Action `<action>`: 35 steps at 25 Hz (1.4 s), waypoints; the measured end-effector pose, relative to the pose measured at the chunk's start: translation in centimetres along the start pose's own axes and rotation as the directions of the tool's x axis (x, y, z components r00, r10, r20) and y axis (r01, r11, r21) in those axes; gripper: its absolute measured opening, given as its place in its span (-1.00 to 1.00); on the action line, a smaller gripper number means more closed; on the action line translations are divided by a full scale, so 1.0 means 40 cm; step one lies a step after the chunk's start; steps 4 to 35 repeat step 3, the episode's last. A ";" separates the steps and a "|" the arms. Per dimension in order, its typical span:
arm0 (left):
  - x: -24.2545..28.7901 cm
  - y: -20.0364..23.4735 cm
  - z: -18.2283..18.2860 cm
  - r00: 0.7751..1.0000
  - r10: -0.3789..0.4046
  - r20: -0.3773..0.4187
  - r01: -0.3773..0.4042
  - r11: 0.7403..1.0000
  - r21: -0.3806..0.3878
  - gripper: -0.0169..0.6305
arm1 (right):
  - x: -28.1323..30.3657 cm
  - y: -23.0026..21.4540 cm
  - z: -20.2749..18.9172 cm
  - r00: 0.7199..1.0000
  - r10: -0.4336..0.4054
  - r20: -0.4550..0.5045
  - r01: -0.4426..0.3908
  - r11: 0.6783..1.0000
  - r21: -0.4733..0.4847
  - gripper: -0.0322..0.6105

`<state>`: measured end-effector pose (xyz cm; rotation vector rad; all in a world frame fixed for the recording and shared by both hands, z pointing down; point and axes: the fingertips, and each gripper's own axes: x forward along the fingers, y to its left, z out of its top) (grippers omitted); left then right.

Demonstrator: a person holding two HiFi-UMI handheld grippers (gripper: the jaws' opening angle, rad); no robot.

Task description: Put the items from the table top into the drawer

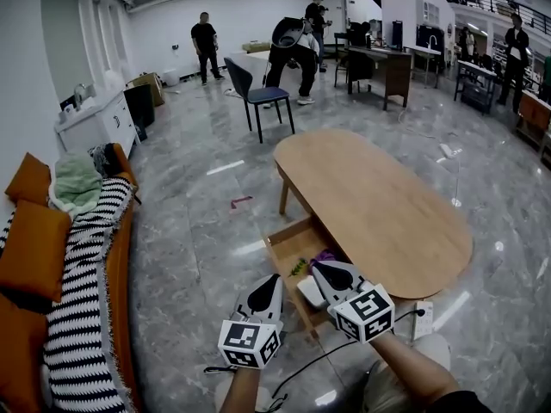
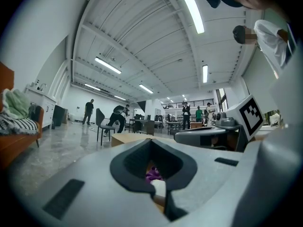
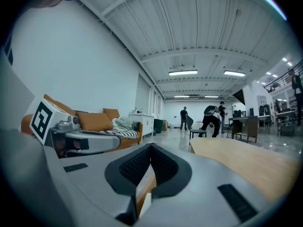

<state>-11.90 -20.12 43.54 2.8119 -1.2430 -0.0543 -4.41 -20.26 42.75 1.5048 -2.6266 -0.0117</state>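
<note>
Right now the left gripper's (image 1: 273, 280) jaws are clenched on nothing, the right gripper's (image 1: 321, 271) likewise; the drawer (image 1: 277, 261) stands open, purple item (image 1: 325, 255) and white item (image 1: 310, 292) inside.

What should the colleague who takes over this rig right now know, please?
Left claw: shut, empty, at the open drawer.
Right claw: shut, empty, over the drawer.
A purple item, a green item and a white item lie in the drawer.
The wooden table shows nothing on its top.
Done: the transfer, apparently.
Left: probably only pushing the drawer shut.
</note>
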 end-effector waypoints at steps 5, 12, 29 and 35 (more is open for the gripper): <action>0.005 -0.005 -0.003 1.000 -0.005 -0.002 0.005 1.000 0.000 -0.94 | -0.003 -0.005 -0.003 1.000 -0.005 -0.006 0.005 1.000 -0.001 -0.84; 0.005 -0.005 -0.003 1.000 -0.005 -0.002 0.005 1.000 0.000 -0.94 | -0.003 -0.005 -0.003 1.000 -0.005 -0.006 0.005 1.000 -0.001 -0.84; 0.005 -0.005 -0.003 1.000 -0.005 -0.002 0.005 1.000 0.000 -0.94 | -0.003 -0.005 -0.003 1.000 -0.005 -0.006 0.005 1.000 -0.001 -0.84; 0.005 -0.005 -0.003 1.000 -0.005 -0.002 0.005 1.000 0.000 -0.94 | -0.003 -0.005 -0.003 1.000 -0.005 -0.006 0.005 1.000 -0.001 -0.84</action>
